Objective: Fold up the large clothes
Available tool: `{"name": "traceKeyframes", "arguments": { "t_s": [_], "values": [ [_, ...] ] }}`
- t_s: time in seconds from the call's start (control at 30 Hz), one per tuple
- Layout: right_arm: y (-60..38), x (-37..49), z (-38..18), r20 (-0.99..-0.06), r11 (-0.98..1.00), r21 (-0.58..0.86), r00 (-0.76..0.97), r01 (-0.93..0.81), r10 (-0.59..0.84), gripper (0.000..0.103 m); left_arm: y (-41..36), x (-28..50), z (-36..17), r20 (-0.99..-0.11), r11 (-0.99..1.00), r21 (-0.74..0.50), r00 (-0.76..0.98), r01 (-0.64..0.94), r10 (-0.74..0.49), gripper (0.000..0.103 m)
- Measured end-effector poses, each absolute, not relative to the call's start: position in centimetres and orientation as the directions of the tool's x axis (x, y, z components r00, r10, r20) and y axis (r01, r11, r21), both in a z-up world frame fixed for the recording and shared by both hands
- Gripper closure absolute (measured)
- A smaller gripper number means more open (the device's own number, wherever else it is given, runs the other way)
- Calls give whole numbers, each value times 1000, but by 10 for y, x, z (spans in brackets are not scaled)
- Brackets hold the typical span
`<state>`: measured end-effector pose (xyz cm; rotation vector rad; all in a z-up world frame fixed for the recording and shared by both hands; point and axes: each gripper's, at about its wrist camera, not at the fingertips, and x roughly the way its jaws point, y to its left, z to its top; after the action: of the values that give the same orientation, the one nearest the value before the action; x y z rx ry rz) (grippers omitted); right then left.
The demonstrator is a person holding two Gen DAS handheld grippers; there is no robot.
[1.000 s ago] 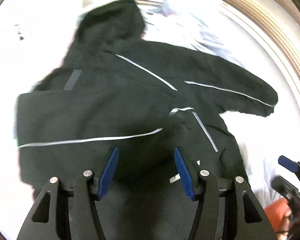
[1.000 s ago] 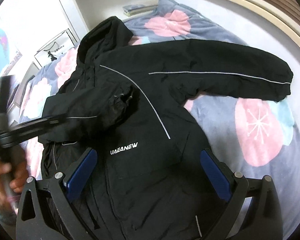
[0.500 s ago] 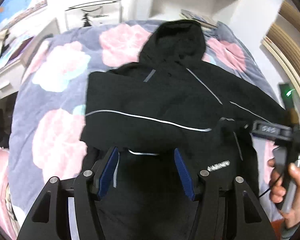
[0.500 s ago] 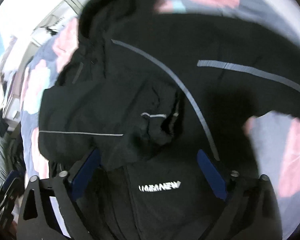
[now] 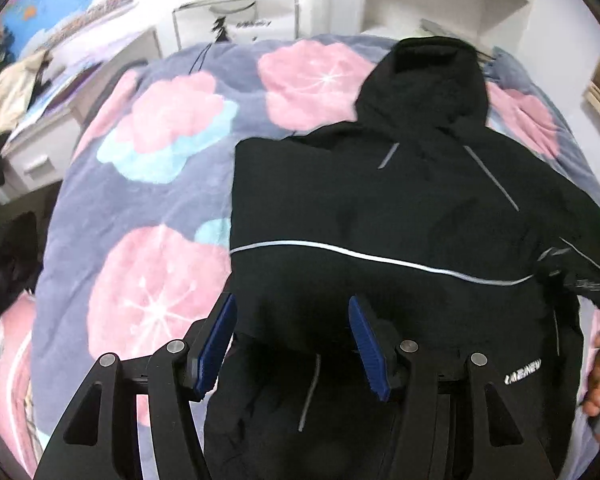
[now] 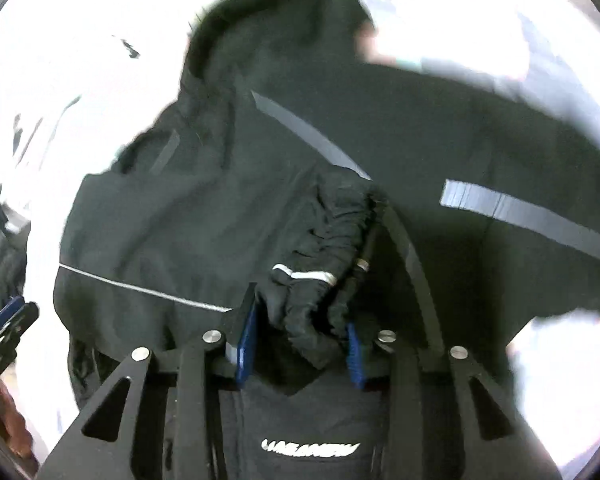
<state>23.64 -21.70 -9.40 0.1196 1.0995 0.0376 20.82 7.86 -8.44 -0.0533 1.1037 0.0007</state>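
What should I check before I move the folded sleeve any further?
1. Right gripper around the sleeve cuff: ok, cuff sits between the blue pads; the jaws have just been closing.
2. Firm pinch on the cuff: cannot tell, the right wrist view is blurred.
3. Left gripper free: ok, open above the jacket, nothing between its pads.
4. Folded sleeve lying flat across the chest: ok, its grey stripe runs straight across.
5. Other sleeve folded in: not ok, it extends out sideways.
6. Hood flat on the floral bedspread: ok.
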Motion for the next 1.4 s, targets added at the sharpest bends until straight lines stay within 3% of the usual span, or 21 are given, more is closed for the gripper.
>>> {"name": "traceKeyframes", "arguments": {
  "t_s": [0.1, 0.2, 0.37, 0.47, 0.6, 0.73, 0.9, 1.0, 1.13, 1.27, 1.4],
  "values": [
    [-220, 235, -50, -812, 999, 37, 583, -1, 31, 63, 83, 224, -91, -905, 992, -124, 412, -21, -105, 43],
    [-230, 243, -44, -783, 1000, -24, 622, 9, -25, 63, 71, 244, -90, -881, 995, -94, 462, 43, -103, 43],
    [-255, 274, -119, -862, 995, -55, 499, 77, -86, 62, 60, 285, -152, -920, 987, -156, 358, 35, -158, 44],
    [-279, 279, -166, -903, 991, 12, 427, 132, -46, 56, 52, 287, -187, -935, 992, -107, 332, 69, -124, 42],
    [-290, 280, -175, -899, 987, 62, 438, 150, -10, 48, 46, 288, -190, -939, 993, -68, 332, 96, -96, 42],
    [-286, 280, -153, -894, 986, 34, 447, 163, -43, 43, 45, 284, -185, -932, 993, -69, 350, 94, -98, 42],
    [-254, 264, -71, -774, 996, 0, 631, 91, -58, 33, 55, 272, -146, -895, 986, -146, 412, 85, -168, 42],
    [-220, 263, -57, -745, 999, -37, 665, 35, -51, 28, 56, 268, -122, -862, 979, -180, 465, 93, -202, 42],
    [-192, 269, -113, -818, 988, -155, 562, -11, -122, 29, 56, 269, -141, -892, 979, -185, 403, 87, -205, 42],
    [-215, 271, -176, -900, 994, -113, 422, 16, -109, 32, 50, 272, -185, -939, 988, -116, 312, 104, -144, 41],
    [-214, 268, -178, -896, 992, -122, 428, 21, -119, 32, 42, 282, -190, -952, 994, -84, 291, 65, -99, 40]
  ]
}}
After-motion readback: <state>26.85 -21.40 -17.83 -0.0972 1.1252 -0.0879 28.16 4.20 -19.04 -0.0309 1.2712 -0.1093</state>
